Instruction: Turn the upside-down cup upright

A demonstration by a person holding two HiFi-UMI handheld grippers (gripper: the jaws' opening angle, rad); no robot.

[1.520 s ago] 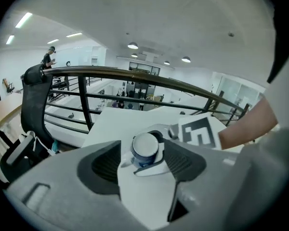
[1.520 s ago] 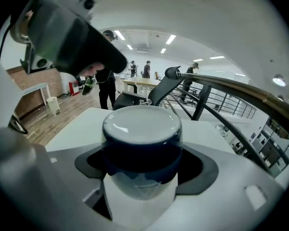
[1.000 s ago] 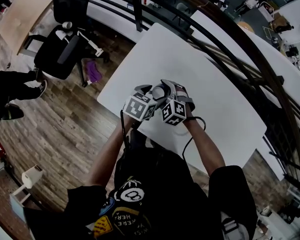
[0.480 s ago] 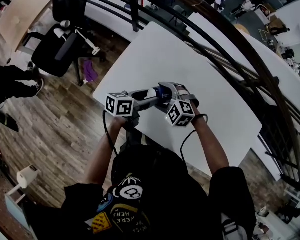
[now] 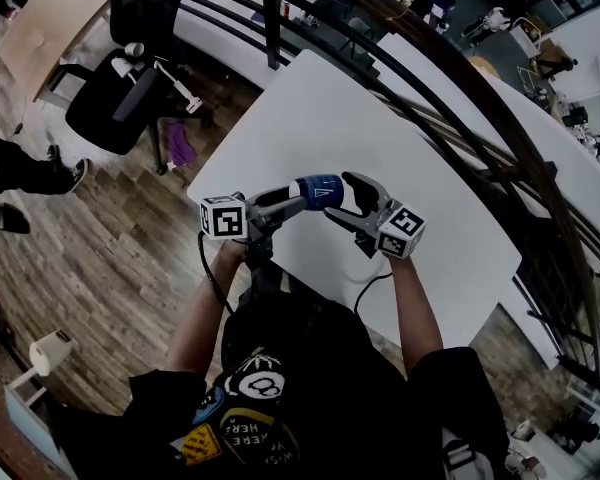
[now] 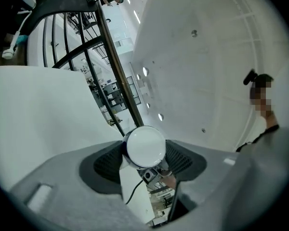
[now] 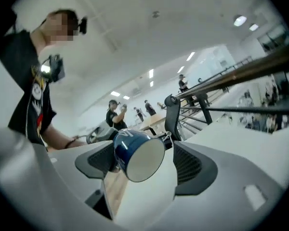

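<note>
A blue cup (image 5: 318, 190) with a white end lies level in the air above the near edge of the white table (image 5: 360, 108). My left gripper (image 5: 302, 198) reaches in from the left and is shut on it. In the left gripper view the cup's white round end (image 6: 145, 146) fills the space between both pads. My right gripper (image 5: 340, 198) comes from the right with its jaws around the cup's other end. In the right gripper view the cup (image 7: 135, 153) sits tilted between the jaws, against one pad, with a strip of table showing before the other.
A black office chair (image 5: 120, 78) stands on the wood floor beyond the table's left corner, with a purple object (image 5: 183, 143) beside it. A dark curved railing (image 5: 460, 98) runs along the table's far side. Someone's legs (image 5: 20, 173) show at the left edge.
Both grippers rose and rolled. The marker cubes, side by side a second ago, have moved apart. The left gripper swung out to the left, and the cup now lies level between the two.
</note>
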